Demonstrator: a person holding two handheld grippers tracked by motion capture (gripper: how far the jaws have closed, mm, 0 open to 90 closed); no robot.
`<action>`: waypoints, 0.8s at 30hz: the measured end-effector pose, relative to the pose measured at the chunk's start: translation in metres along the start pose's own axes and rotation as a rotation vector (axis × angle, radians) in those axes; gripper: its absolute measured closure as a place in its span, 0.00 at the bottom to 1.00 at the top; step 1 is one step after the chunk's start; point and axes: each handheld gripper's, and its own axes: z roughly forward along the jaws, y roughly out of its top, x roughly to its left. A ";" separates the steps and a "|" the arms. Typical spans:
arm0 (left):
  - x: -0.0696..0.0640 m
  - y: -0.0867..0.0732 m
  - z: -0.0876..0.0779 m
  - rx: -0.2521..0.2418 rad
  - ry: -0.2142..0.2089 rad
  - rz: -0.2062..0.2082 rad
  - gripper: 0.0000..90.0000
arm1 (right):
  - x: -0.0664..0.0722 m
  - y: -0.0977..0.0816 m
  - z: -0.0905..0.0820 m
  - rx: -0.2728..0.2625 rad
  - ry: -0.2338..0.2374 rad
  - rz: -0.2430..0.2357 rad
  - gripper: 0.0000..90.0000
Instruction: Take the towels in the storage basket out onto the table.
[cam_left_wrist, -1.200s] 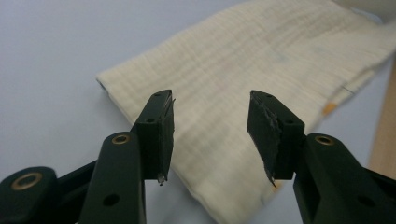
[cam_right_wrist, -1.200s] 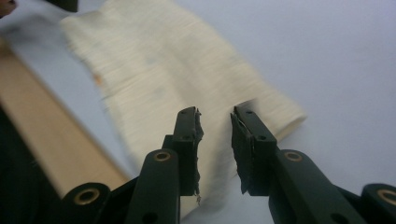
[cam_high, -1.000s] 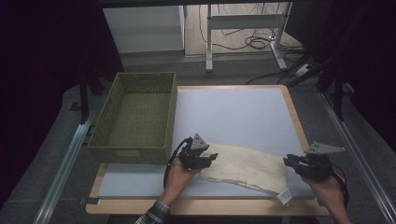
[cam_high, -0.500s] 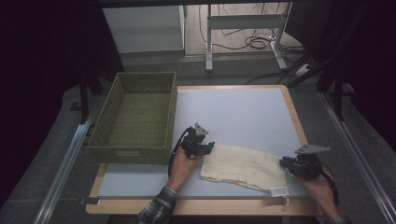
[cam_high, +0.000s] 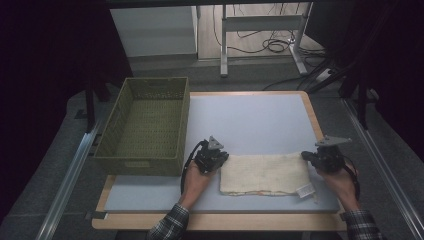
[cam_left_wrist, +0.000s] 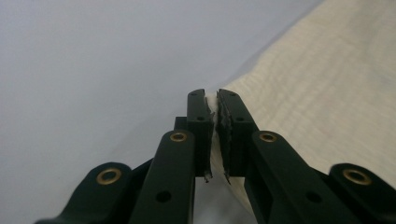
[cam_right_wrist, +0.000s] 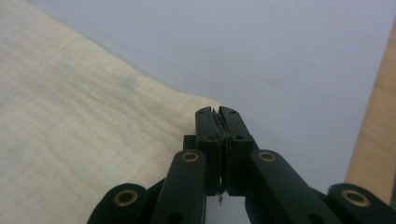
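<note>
Left gripper (cam_high: 220, 156) and right gripper (cam_high: 306, 155) each pinch a far corner of the cloth (cam_high: 265, 172) between them, probably stretching it flat.

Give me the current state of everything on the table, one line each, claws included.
Cloth: spread flat on the mat, pinched at its two far corners.
Left claw: shut on the cloth's left far corner.
Right claw: shut on the cloth's right far corner.
Basket: upright at the left of the table, empty.
Label: lying at the cloth's near right corner.
</note>
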 end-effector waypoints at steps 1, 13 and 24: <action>-0.002 -0.001 -0.003 -0.008 0.002 0.002 0.93 | -0.003 0.003 0.003 -0.003 -0.002 0.006 0.97; 0.008 0.001 0.011 0.031 0.083 0.026 0.57 | -0.013 -0.002 0.024 0.004 0.025 0.075 0.93; 0.019 -0.006 0.024 0.050 0.077 -0.035 0.32 | -0.003 -0.010 -0.002 -0.028 0.058 0.056 0.69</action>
